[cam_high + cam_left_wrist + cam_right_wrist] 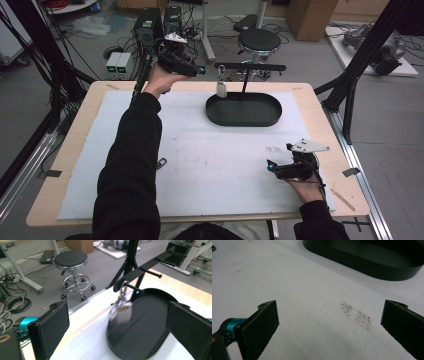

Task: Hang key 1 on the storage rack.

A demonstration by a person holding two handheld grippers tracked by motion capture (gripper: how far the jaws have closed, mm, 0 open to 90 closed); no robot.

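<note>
— Where is the left gripper (pixel 200 70) just now?

— Up at the far edge of the pale wooden desk (pixel 75 145), level with the black metal hanging rack with pegs (pixel 250 66). In the left gripper view its jaws stand wide apart with nothing between them.

— And the thing it was reaching toward?

— A small silvery keyring tag on a metal snap clip (pixel 121 308) hangs from the end peg of that rack, just above the left end of the black oval metal tray (pixel 150 322). In the high view it shows as a pale tag (pixel 221 89) dangling at the tray's (pixel 243 118) left rim. It looks blurred in the left gripper view, and the jaws frame it from either side without touching it.

— The other hand?

— The right gripper (pixel 271 165) rests low on the white foam mat (pixel 200 155) near the desk's right front corner, well apart from the tray. Its jaws are spread too, holding nothing; in the right gripper view a patch of grey specks (pixel 357 315) lies on the mat (pixel 299 302) between them, with the tray's wall (pixel 367 265) beyond.

— Anything else around?

— A round black stool on castors (pixel 258 41) stands on the floor beyond the desk.
</note>
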